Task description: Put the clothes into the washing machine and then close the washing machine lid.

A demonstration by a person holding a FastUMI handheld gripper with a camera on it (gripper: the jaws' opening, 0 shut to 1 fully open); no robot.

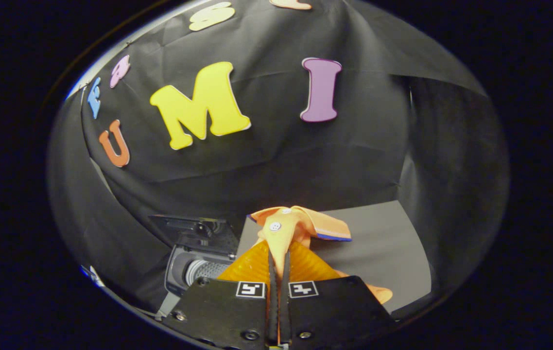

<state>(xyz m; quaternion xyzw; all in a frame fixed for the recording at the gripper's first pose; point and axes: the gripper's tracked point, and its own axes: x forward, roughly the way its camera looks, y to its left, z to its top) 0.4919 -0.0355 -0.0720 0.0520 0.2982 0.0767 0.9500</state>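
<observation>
While the claw pinches the orange shirt near its buttons, the washing machine sits open, down and left. Carrying well means lifting the hanging cloth clear of the grey surface, then lowering it over the drum.

The shirt sat pinched between the closed fingers of the hand-held gripper, above the surface. The washing machine lay to their left, lid open.

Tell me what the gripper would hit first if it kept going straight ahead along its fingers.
The gripper, shut on the orange shirt, points over the grey table. Beyond the shirt, the black cloth wall looks like the first thing met, though depth is unclear.
</observation>
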